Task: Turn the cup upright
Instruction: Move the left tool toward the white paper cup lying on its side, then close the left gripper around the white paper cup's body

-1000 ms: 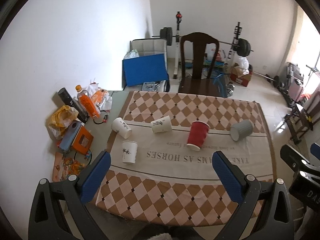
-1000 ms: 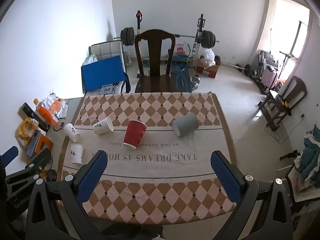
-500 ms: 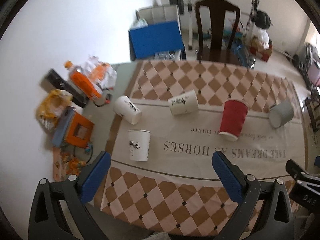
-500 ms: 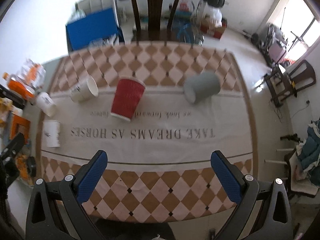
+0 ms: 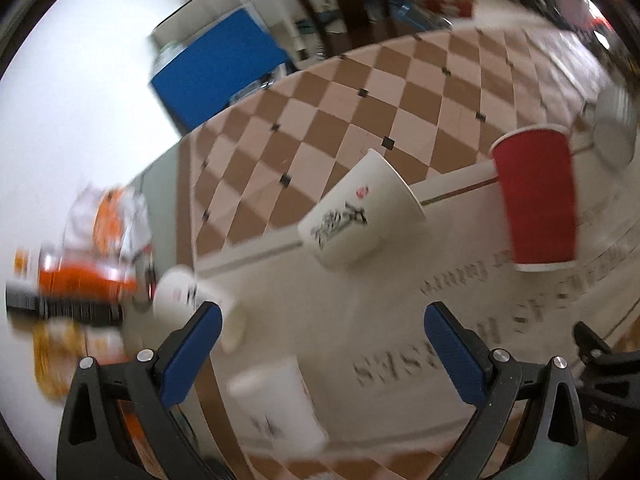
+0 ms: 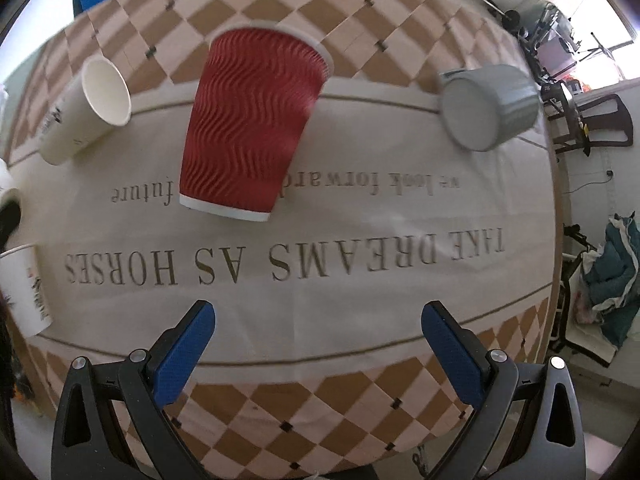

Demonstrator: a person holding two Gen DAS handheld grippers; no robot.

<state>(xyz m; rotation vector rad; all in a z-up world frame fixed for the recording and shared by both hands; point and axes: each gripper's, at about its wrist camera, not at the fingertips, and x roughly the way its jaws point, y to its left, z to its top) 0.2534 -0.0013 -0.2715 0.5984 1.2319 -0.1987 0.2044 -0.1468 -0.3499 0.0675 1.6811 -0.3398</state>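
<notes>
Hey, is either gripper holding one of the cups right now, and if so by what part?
Nothing is held. The left gripper and right gripper are open and empty.

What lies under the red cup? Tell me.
The red cup lies on the cream band of the tablecloth, covering part of its printed lettering. Whatever is beneath it stays hidden.

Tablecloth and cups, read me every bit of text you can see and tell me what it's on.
"TAKE DREAMS AS HORSES": tablecloth, large letters, upside down to the camera.
"we look forward ... future": tablecloth, smaller line above it; the middle is hidden behind the red cup.
White cups: dark brush-style marks and a small red stamp, unreadable.
Grey cup: no text visible.
</notes>
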